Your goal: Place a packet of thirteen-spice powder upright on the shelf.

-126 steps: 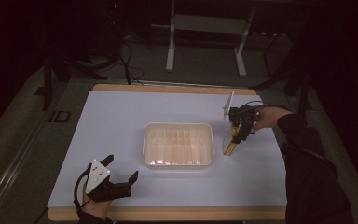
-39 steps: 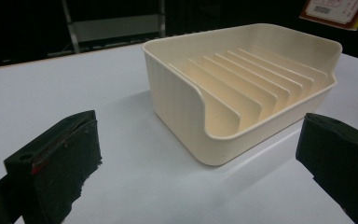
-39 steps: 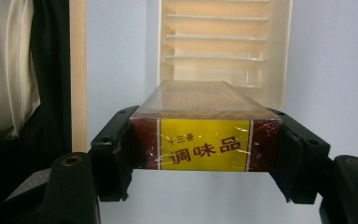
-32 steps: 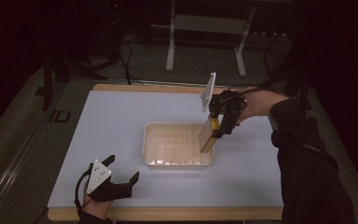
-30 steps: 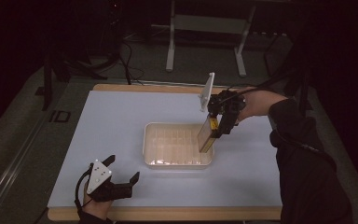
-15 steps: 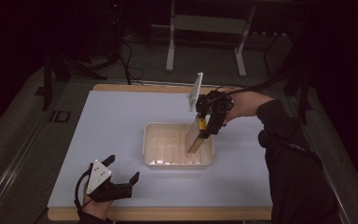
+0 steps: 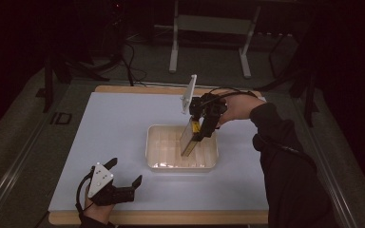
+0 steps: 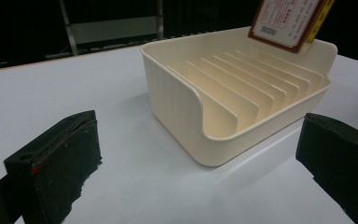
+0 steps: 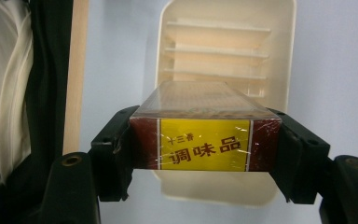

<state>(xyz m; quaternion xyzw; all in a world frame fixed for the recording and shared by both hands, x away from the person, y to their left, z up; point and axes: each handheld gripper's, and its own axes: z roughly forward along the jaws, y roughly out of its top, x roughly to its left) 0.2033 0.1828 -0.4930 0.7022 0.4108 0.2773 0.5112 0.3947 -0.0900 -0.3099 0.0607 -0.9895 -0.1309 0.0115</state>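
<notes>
I see the box [image 9: 205,133] clamped in my right claw [image 7: 204,124], tilted, hanging over the rack [image 7: 158,152] mid-table [image 7: 119,128], arm reaching in from the right. Box's lower end is hidden among dividers. Left claw [image 7: 116,183] rests near the front edge, jaws wide.

One tray, one box, two grippers of mine.

I count one cream slotted tray [image 7: 182,153] on one white table [image 7: 119,128], below my right gripper [image 7: 198,135] and ahead of my left gripper [image 7: 116,183]. One red-and-yellow box [image 9: 205,140] sits between my right jaws. Inside the tray I count about seven dividing ribs [image 8: 242,81]; the box hides the far end of the row.
</notes>
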